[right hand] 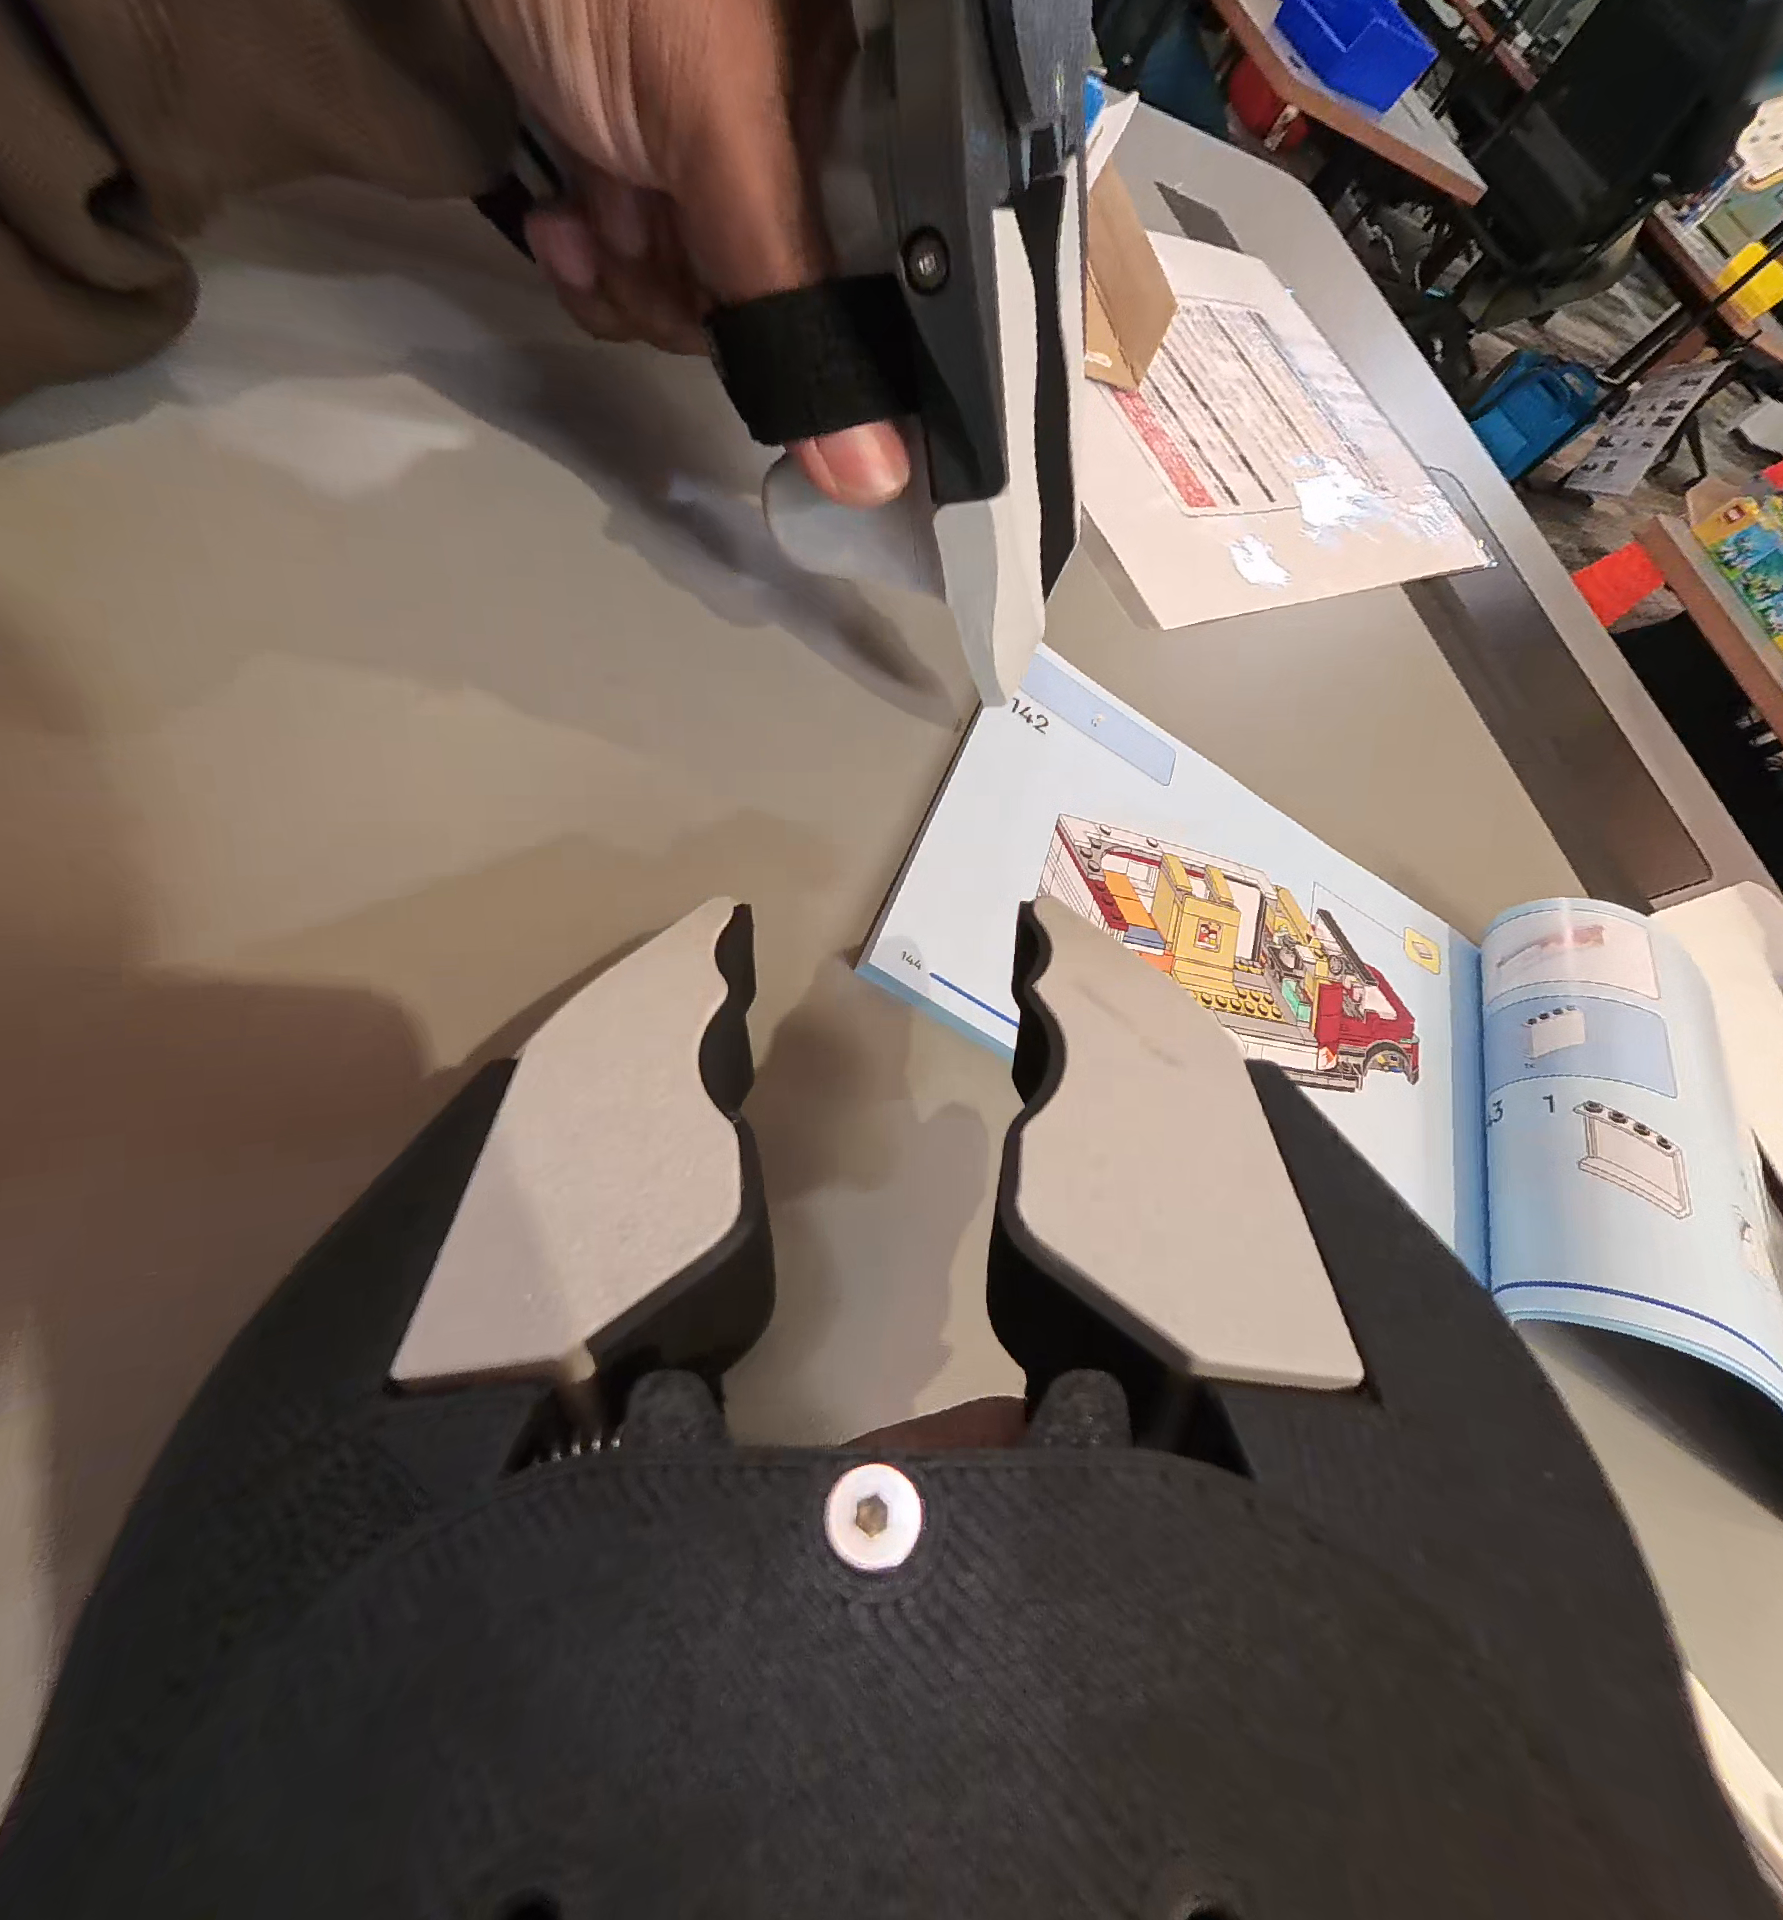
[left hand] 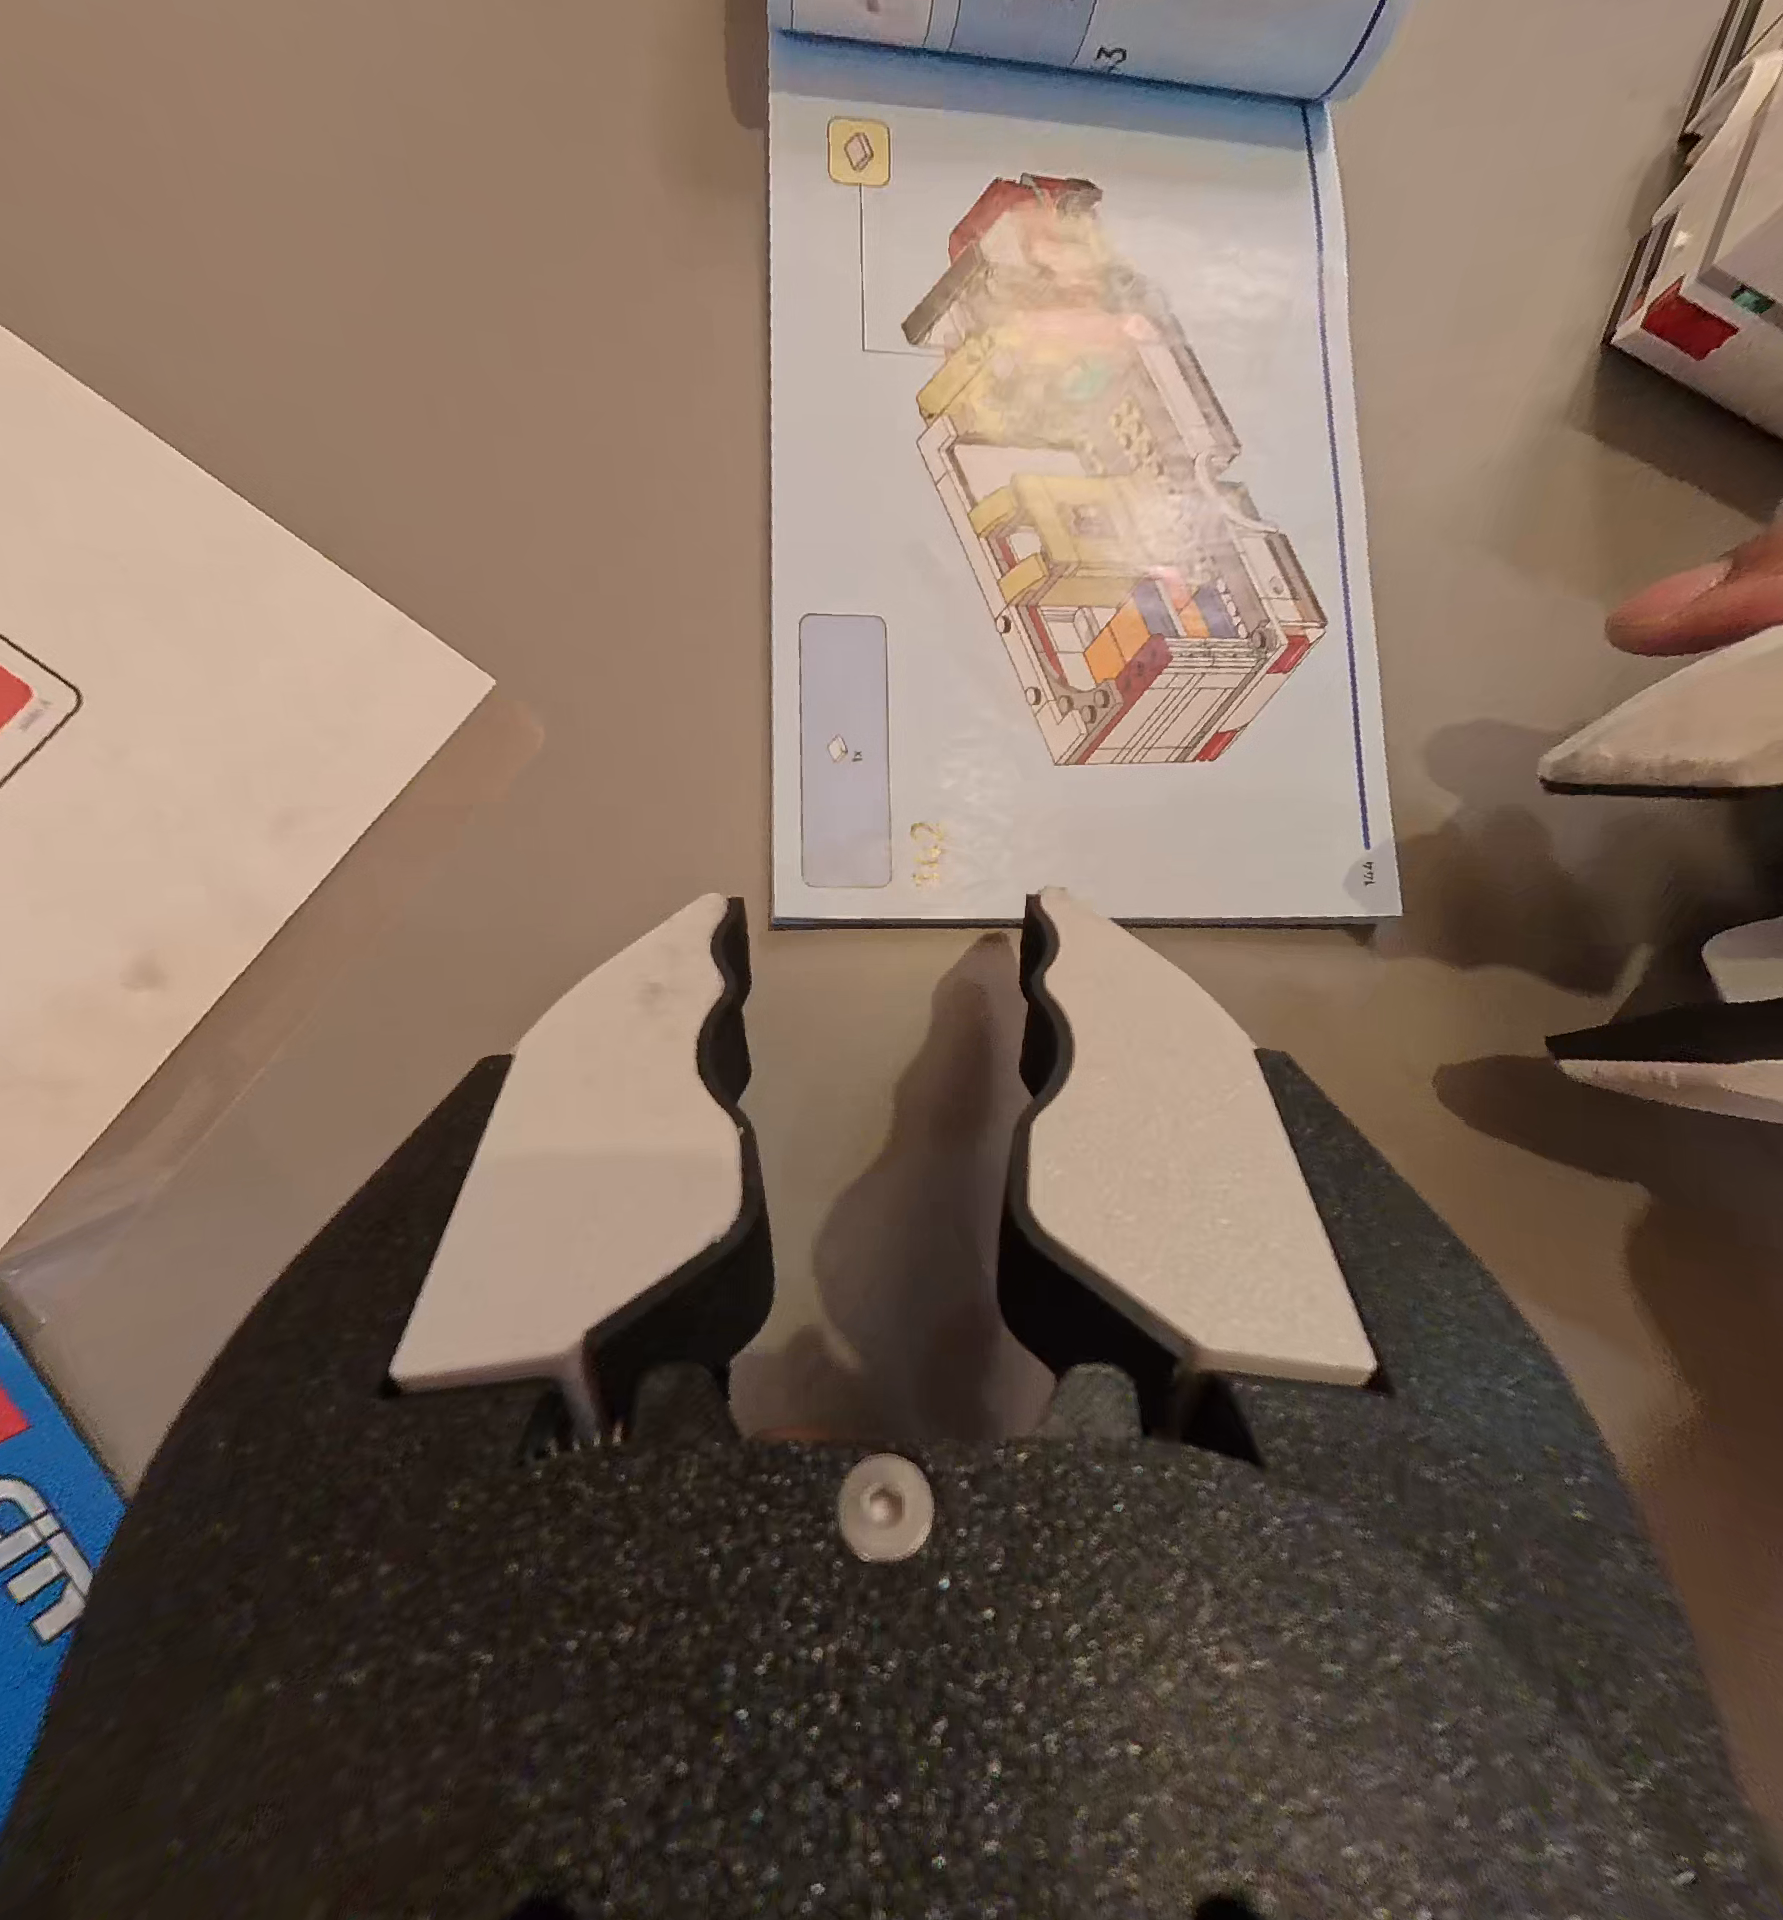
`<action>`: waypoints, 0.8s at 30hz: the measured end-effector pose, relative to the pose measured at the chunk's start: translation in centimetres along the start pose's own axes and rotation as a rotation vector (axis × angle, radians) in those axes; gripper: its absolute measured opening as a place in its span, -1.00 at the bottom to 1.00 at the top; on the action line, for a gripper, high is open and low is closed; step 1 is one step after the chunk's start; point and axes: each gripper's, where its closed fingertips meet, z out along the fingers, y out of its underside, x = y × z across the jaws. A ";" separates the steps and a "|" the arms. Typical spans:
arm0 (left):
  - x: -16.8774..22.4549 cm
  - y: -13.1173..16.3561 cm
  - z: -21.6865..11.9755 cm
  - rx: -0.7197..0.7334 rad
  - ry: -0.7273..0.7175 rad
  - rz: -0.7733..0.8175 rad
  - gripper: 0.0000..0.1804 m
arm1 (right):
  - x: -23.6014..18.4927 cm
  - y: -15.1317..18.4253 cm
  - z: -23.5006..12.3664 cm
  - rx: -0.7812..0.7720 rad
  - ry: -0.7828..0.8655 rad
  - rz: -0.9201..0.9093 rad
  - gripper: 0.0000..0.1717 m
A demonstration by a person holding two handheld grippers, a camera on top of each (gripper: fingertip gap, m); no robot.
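Both grippers, left (left hand: 885, 914) and right (right hand: 882, 920), hover with fingers parted and empty beside an instruction booklet (left hand: 1074, 520) lying open for reading on the counter (left hand: 451, 364).

Instr. booklet (left hand: 1063, 499) lying open & flat on tan table (left hand: 575, 364); near pg showing red/yellow vehicle build, far pg curling up.

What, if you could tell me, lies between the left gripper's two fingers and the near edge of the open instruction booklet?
In the left wrist view, only bare tan table lies between the open, empty left gripper and the instruction booklet; the right-hand fingertip overlaps its near edge.
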 end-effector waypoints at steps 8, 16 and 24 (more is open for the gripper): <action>0.5 -0.1 0.4 -0.007 0.015 -0.002 -0.45 | -0.2 0.1 0.2 -0.013 -0.004 -0.013 -0.44; 0.2 -0.2 0.4 -0.007 -0.003 -0.016 -0.45 | -0.3 0.1 0.2 -0.016 -0.004 -0.021 -0.44; 0.4 -0.1 0.5 -0.011 0.010 -0.020 -0.45 | -0.4 0.2 0.2 -0.019 -0.006 -0.023 -0.44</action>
